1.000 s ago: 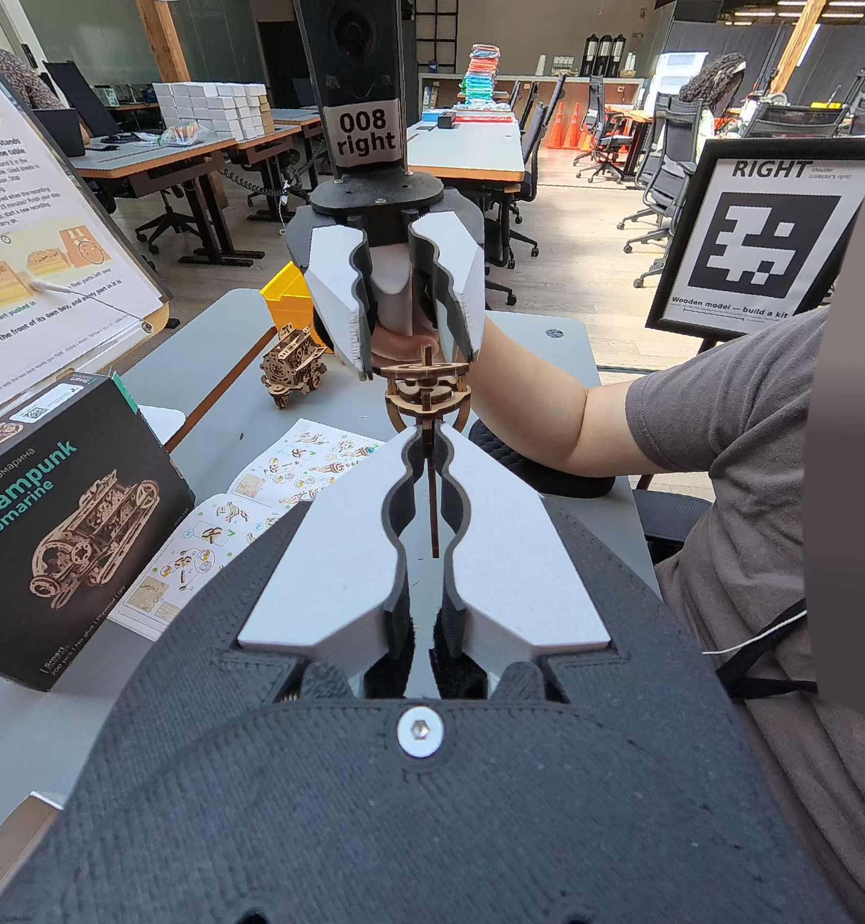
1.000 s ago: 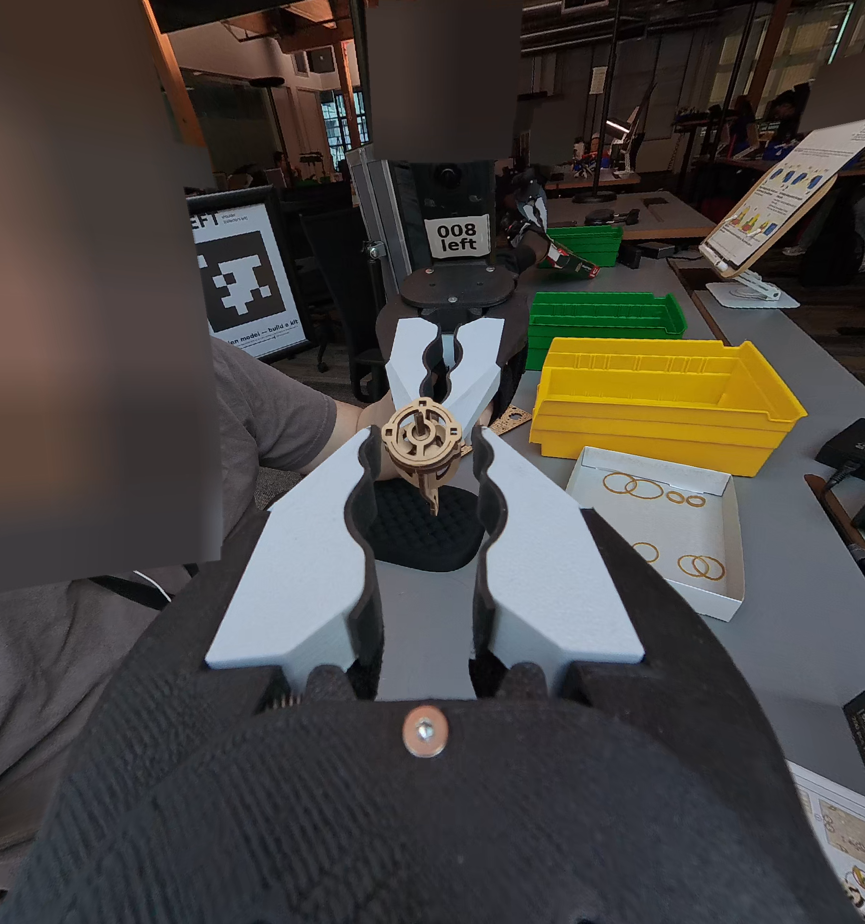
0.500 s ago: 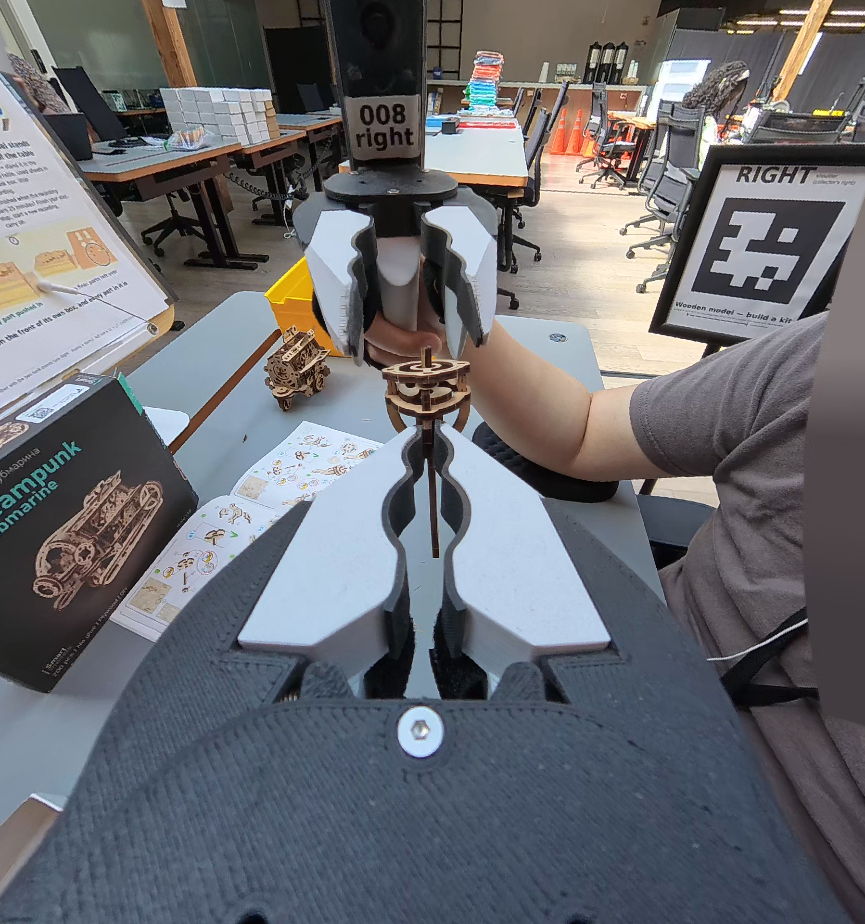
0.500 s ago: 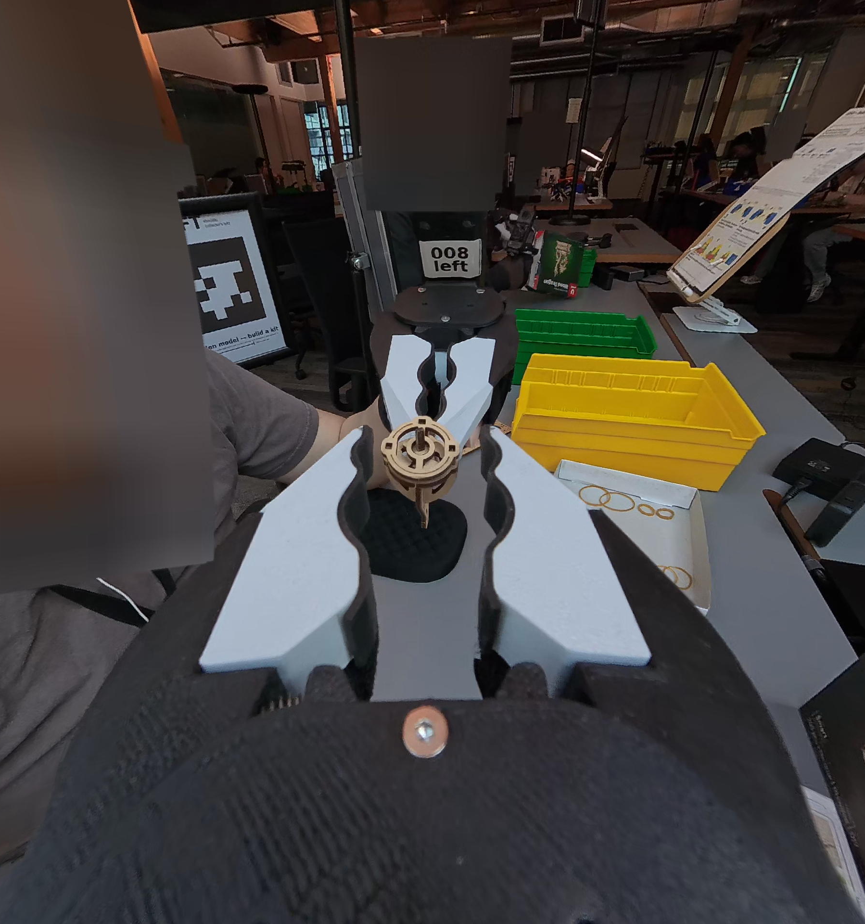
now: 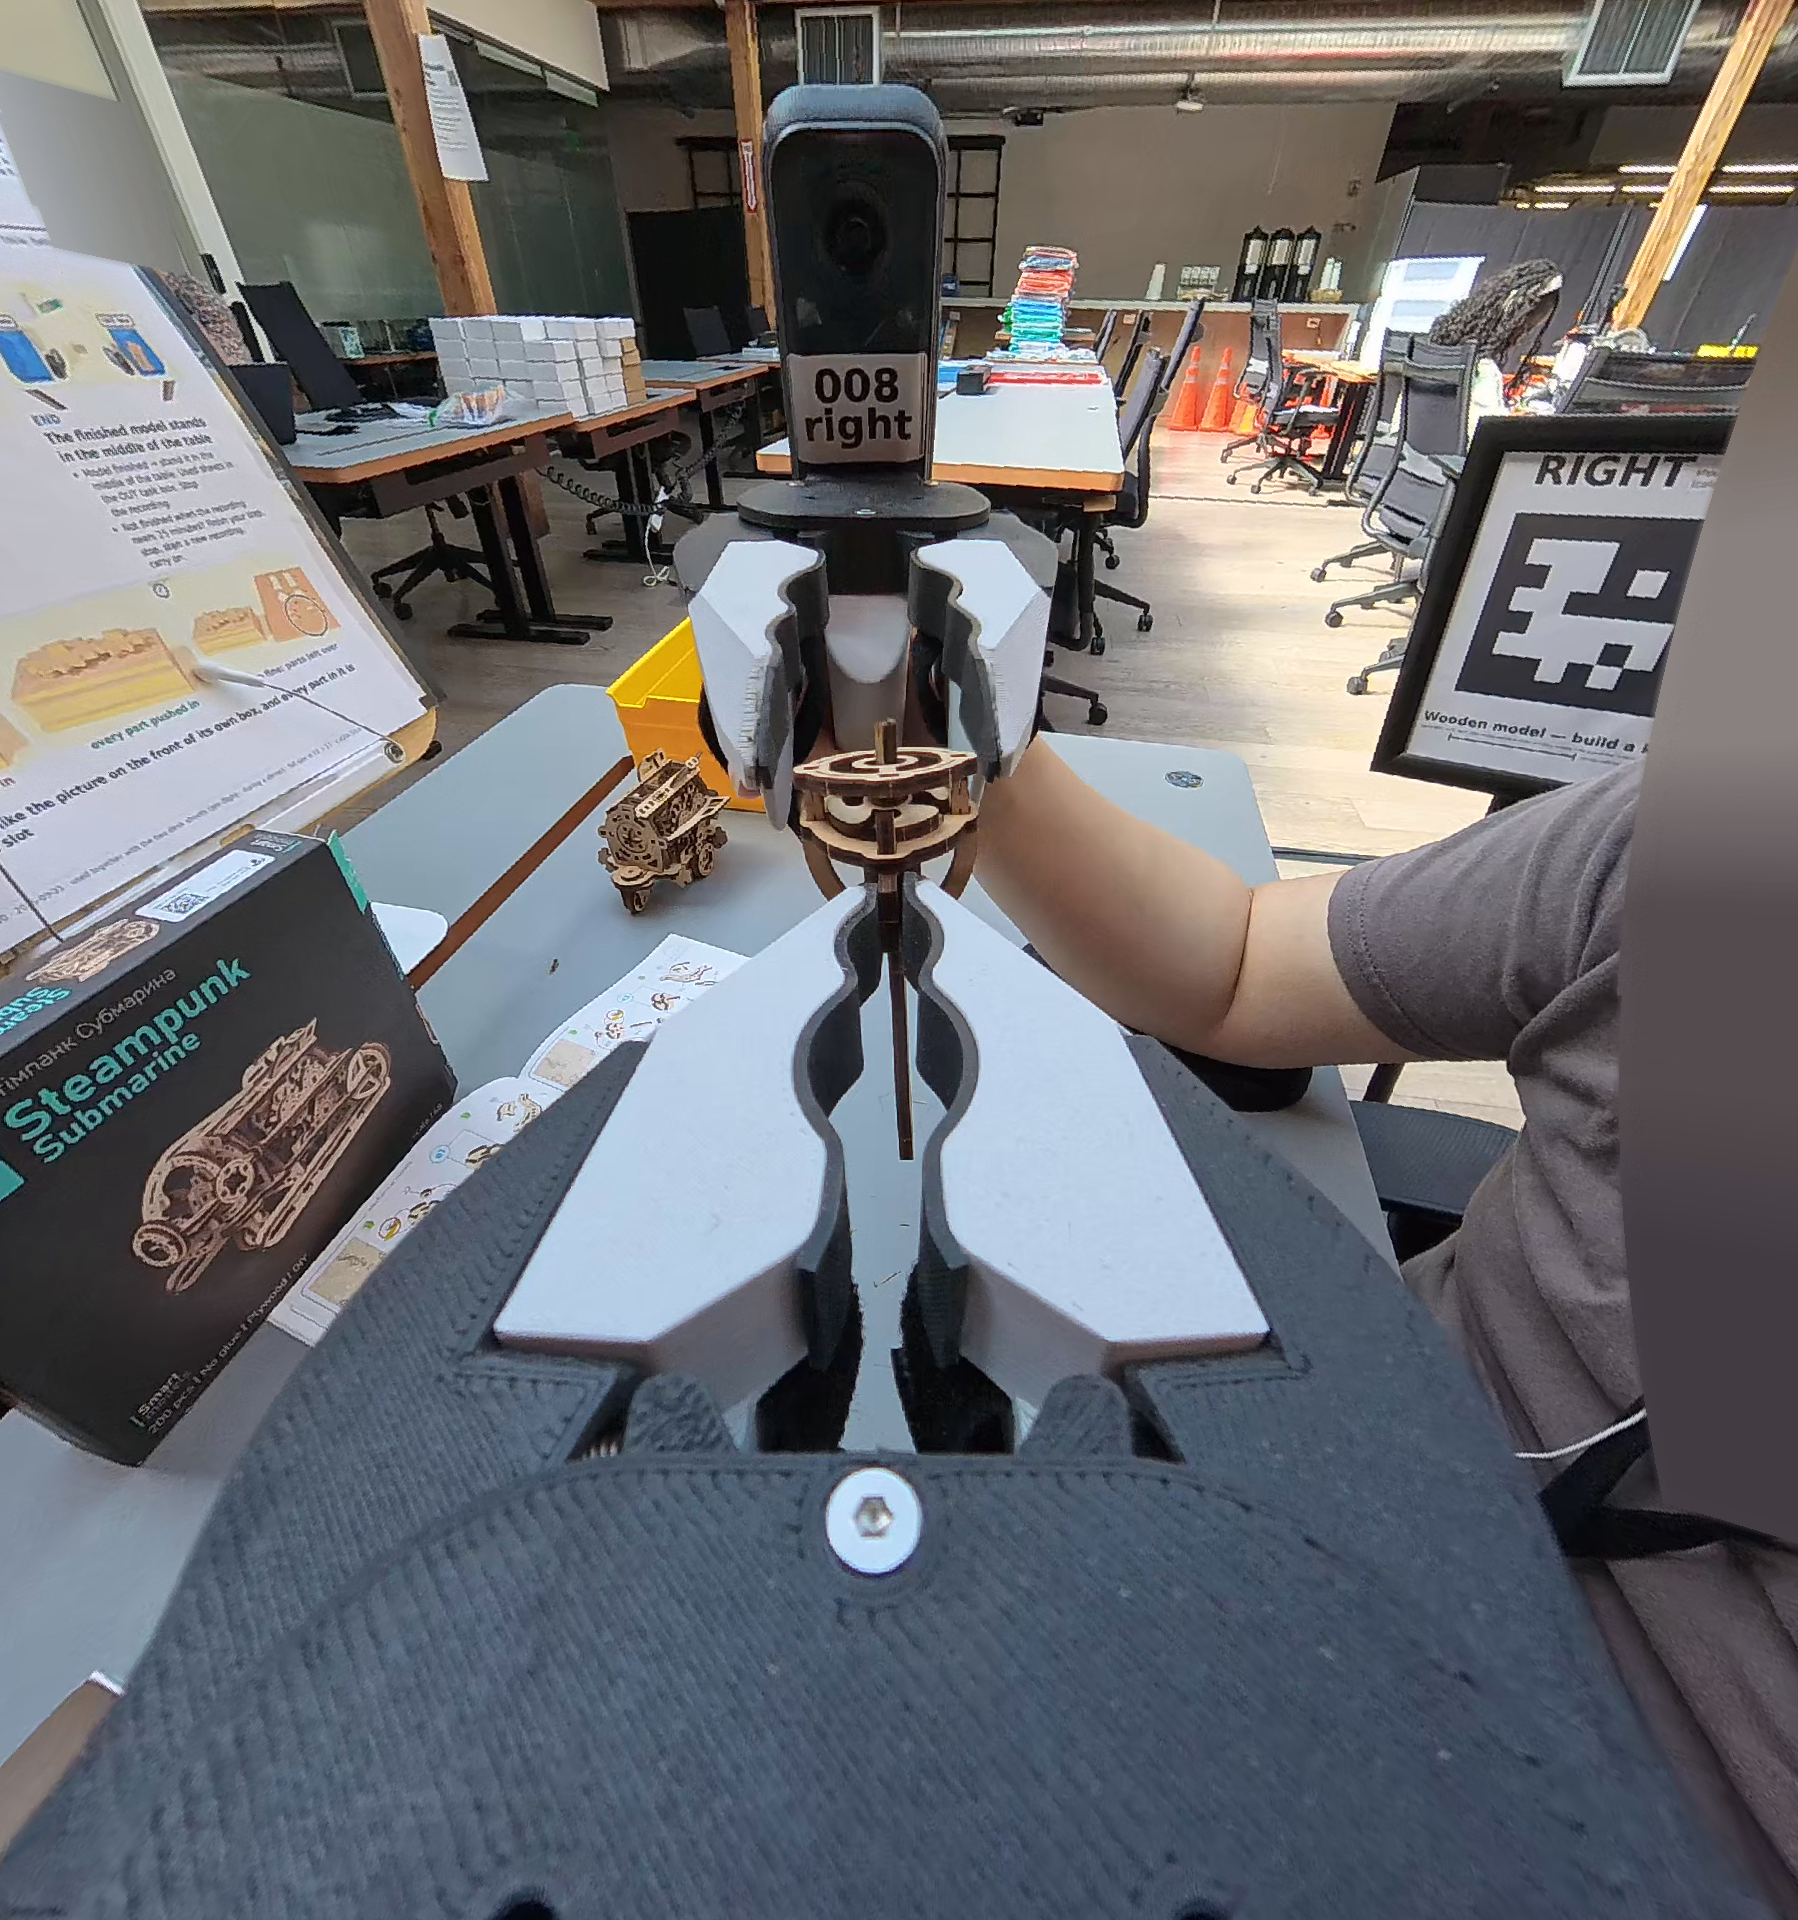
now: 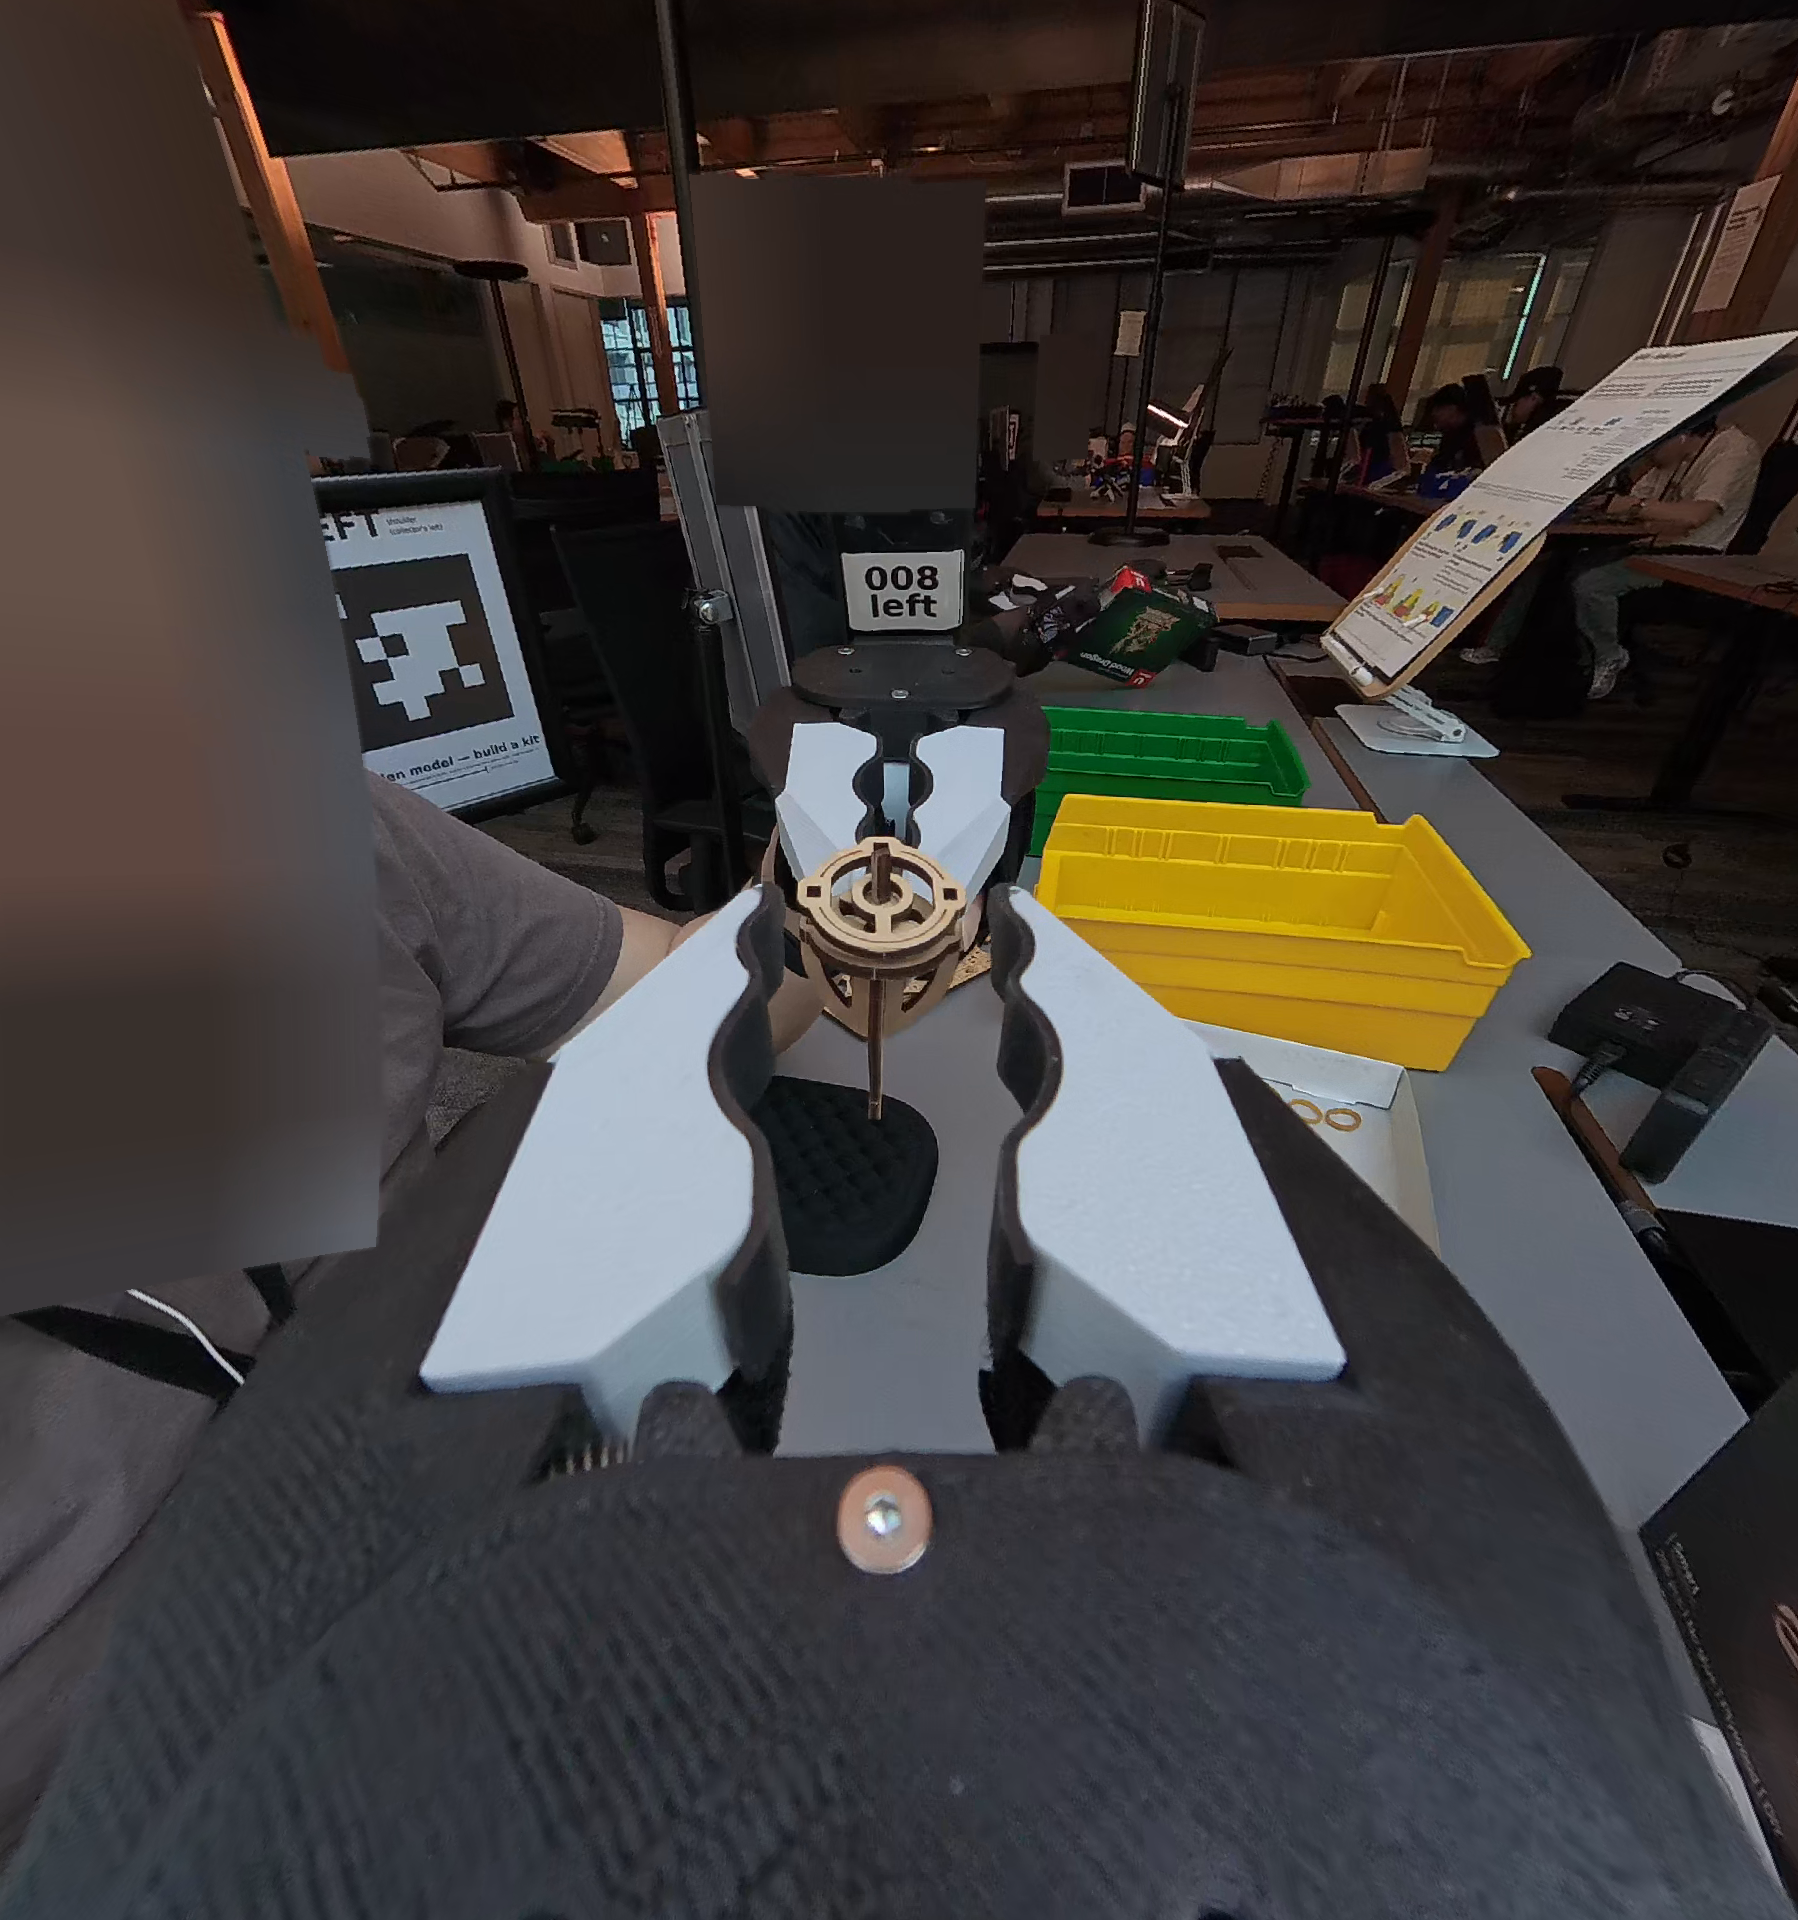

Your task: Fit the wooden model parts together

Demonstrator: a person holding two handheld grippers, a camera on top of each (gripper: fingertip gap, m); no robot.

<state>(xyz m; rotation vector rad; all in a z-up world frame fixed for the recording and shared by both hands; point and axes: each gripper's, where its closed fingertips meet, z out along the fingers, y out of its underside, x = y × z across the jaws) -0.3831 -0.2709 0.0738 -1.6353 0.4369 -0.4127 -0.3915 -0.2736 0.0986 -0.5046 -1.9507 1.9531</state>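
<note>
My left gripper (image 5: 887, 899) has its jaws drawn nearly together, clamped at the tips on the thin wooden stem of the rotor (image 5: 882, 805), a small round stack of laser-cut discs on a shaft; the stem runs down between my fingers (image 5: 713, 1101) and the rotor stands just past the tips, in the air above the table (image 5: 521, 831). My right gripper (image 6: 879, 914) faces it head on, jaws parted wide, one tip on each side of the rotor (image 6: 879, 914); I cannot tell whether either pad touches it. From the left wrist view the right gripper (image 5: 874, 758) points back at me, its fingers spread and the rotor's top disc level with their tips. From the right wrist view the left gripper (image 6: 890, 831) sits straight behind the rotor, its tips pinched close. The two tools are held nose to nose, roughly level. My right forearm (image 5: 1113, 925) reaches in from the side, bare below a grey sleeve (image 5: 1477, 966). Below the rotor lies a black pad (image 6: 853, 1184). On the table sit a finished model (image 5: 659, 831), a box (image 5: 168, 1122), an instruction sheet (image 5: 604, 1029), a yellow bin (image 6: 1259, 914) and a green bin (image 6: 1165, 753).
</note>
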